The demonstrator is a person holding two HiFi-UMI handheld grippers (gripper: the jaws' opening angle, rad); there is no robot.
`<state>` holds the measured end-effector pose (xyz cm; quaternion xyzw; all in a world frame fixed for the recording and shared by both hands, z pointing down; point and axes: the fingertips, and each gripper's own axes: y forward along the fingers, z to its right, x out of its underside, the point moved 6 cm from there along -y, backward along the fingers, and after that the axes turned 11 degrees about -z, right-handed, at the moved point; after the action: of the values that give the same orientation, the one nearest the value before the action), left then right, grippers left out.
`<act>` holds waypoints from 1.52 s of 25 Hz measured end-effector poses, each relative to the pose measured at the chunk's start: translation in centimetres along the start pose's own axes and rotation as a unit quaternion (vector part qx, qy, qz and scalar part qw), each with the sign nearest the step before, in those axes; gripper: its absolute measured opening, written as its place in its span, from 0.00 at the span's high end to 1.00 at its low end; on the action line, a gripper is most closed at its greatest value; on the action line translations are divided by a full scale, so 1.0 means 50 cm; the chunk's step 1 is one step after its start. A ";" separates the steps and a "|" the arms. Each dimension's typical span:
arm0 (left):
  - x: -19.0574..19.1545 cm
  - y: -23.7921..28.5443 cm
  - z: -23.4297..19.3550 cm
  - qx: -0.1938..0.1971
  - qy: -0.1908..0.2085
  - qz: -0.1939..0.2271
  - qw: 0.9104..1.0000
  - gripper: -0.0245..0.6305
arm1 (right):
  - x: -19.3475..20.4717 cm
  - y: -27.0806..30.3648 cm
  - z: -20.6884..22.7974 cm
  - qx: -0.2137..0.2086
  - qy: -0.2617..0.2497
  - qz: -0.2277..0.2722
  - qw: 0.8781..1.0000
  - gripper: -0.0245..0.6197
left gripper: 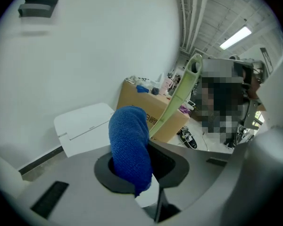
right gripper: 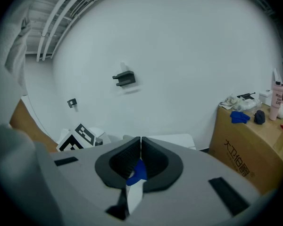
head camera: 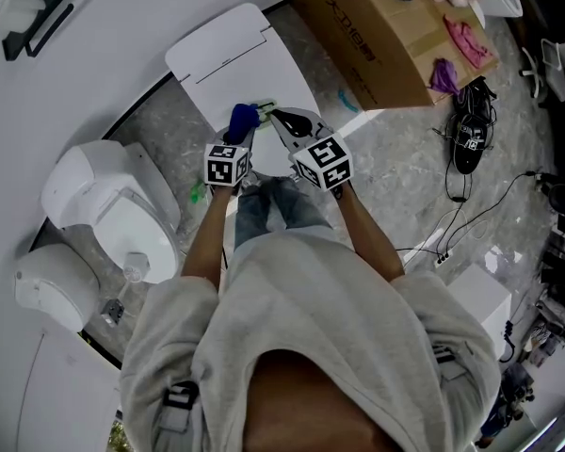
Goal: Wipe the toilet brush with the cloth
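Note:
The blue cloth point(head camera: 244, 118) point(left gripper: 129, 145) stands bunched up between the jaws of my left gripper point(head camera: 241, 132) point(left gripper: 137, 154), which is shut on it. The toilet brush's pale green handle point(left gripper: 179, 95) point(head camera: 266, 105) rises from behind the cloth, up and to the right, ending in a hanging hole. My right gripper point(head camera: 279, 117) point(right gripper: 140, 145) sits close on the right, its tips pressed together. A pale strip point(right gripper: 133, 194) that looks like the handle, plus a bit of blue, shows in the hollow between its jaws. The brush head is hidden.
A white toilet point(head camera: 113, 205) stands at the left, and a white flat lid point(head camera: 231, 55) lies just beyond the grippers. A cardboard box point(head camera: 386, 36) point(right gripper: 250, 140) with rags on top, black shoes point(head camera: 469, 135) and cables point(head camera: 452, 234) are to the right. A black holder point(right gripper: 124, 78) hangs on the wall.

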<state>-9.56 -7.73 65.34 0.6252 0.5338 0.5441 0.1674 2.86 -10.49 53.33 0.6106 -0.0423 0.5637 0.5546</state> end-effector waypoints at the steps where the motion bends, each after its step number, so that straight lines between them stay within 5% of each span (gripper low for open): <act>1: 0.004 -0.009 -0.009 -0.007 -0.005 0.003 1.000 0.85 | 0.000 0.001 0.000 0.001 0.001 0.000 1.000 0.91; 6: -0.005 -0.065 -0.026 -0.032 -0.017 0.040 0.999 0.85 | -0.005 0.001 0.006 0.007 0.002 0.001 1.000 0.91; 14: -0.073 -0.156 -0.014 -0.063 0.019 0.107 0.992 0.85 | -0.017 -0.029 0.035 0.036 0.015 0.022 0.999 0.91; 20: -0.134 -0.215 -0.007 -0.082 0.043 0.156 0.983 0.85 | -0.010 -0.082 0.083 0.122 0.015 0.028 0.992 0.91; 38: -0.235 -0.285 0.028 -0.092 0.076 0.213 0.970 0.85 | -0.085 -0.188 0.129 0.204 -0.002 0.077 0.976 0.91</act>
<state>-13.36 -11.86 47.67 0.6632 0.3472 0.6599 0.0639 11.83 -14.02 45.93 0.7070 0.0255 0.6001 0.3733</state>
